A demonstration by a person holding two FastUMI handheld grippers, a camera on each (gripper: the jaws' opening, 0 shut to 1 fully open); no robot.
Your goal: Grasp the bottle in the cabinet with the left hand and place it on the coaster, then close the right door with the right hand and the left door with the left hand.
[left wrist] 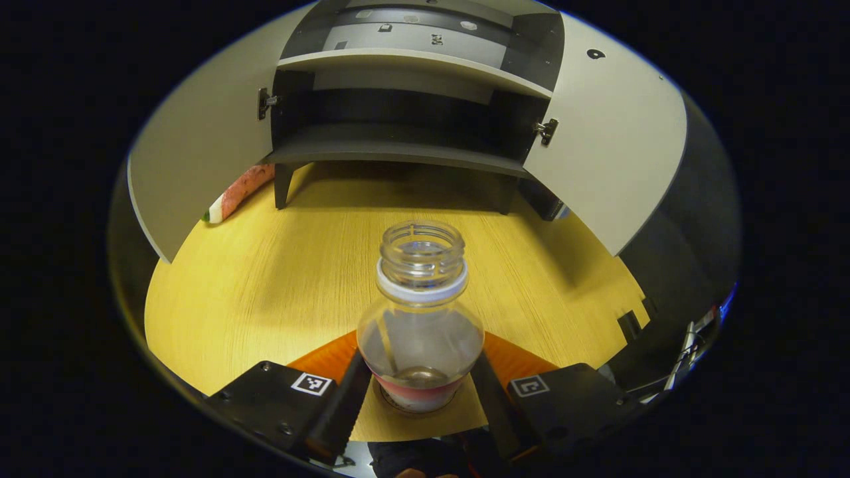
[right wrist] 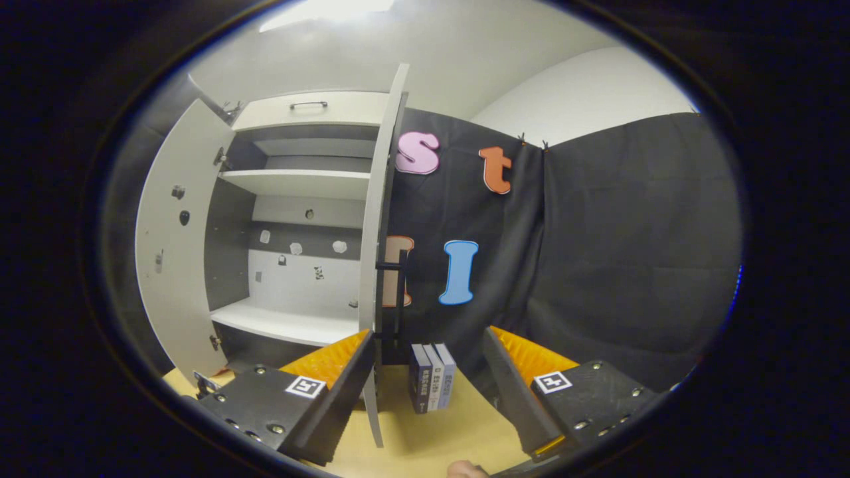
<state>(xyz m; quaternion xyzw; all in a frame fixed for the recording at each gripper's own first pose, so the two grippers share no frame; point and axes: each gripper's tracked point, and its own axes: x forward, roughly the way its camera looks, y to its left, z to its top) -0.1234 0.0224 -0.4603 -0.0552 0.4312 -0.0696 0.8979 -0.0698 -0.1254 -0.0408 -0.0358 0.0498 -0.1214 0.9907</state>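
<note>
Left gripper (left wrist: 420, 392) clamped tight, right gripper (right wrist: 428, 392) spread wide.

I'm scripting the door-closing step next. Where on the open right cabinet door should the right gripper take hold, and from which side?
Grip the pale grey right door at its free front edge, near the dark bar handle. It stands edge-on to the right gripper, whose open jaws already straddle the thin panel's lower edge, so come straight in from the front, then swing it toward the cabinet.

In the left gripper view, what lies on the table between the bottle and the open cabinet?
Nothing: in the left gripper view, the wooden table runs bare from the bottle, which stands between the left gripper fingers, to the cabinet.
</note>
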